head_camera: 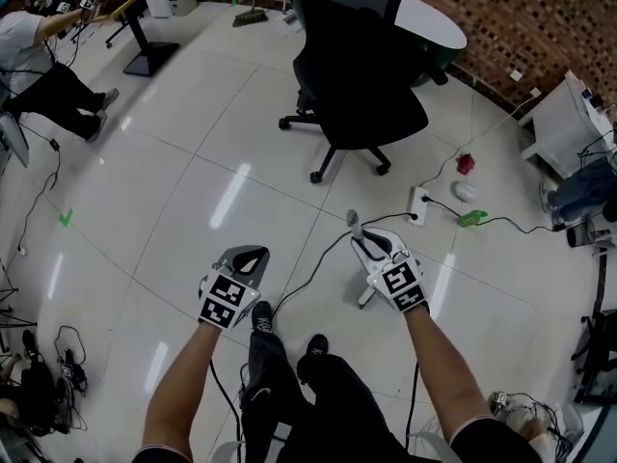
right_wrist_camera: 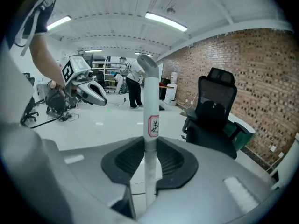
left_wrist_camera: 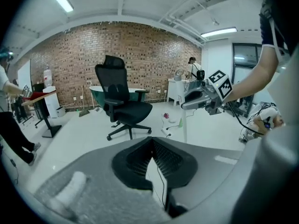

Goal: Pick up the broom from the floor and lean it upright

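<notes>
Standing upright, pale grey round broom handle (right_wrist_camera: 150, 101) with a red-edged label, clamped between the ribbed black pads of the right gripper (right_wrist_camera: 149, 149), held clear above the glossy white tiled floor (head_camera: 193, 181); alongside, left gripper (left_wrist_camera: 152, 143) with jaws together on nothing; beyond, black mesh-backed office chair (head_camera: 362, 95) before a red brick wall (head_camera: 540, 17)

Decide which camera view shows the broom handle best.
The right gripper view: the broom handle stands close up, clamped between the right gripper's jaws, label visible. Head view shows only short stretches; left gripper view shows it small, far off.
</notes>
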Action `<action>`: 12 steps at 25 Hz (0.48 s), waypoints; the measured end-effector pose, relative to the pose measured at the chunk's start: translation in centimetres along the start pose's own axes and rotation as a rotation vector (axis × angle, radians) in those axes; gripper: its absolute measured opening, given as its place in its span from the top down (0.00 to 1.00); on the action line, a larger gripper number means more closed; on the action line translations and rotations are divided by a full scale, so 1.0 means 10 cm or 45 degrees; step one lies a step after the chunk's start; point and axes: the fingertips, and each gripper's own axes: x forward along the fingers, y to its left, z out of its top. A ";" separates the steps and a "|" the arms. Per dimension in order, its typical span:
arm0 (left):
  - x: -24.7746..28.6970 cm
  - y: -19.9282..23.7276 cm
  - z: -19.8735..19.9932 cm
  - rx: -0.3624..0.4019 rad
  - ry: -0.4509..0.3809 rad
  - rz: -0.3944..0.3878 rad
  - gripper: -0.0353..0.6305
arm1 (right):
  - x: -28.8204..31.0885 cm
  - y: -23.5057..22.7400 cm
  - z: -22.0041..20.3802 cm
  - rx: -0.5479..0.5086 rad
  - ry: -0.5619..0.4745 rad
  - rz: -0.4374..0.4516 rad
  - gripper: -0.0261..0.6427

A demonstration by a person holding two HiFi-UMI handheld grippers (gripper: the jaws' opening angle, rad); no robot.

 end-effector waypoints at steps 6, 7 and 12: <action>-0.34 -0.21 0.57 0.009 -0.079 0.035 0.95 | -0.55 -0.14 0.31 0.177 -0.120 -0.129 0.83; -0.38 -0.21 0.65 0.012 -0.094 0.044 0.95 | -0.59 -0.16 0.36 0.205 -0.140 -0.139 0.83; -0.54 -0.18 0.85 0.028 -0.132 0.067 0.95 | -0.64 -0.15 0.80 0.310 -0.235 -0.136 0.83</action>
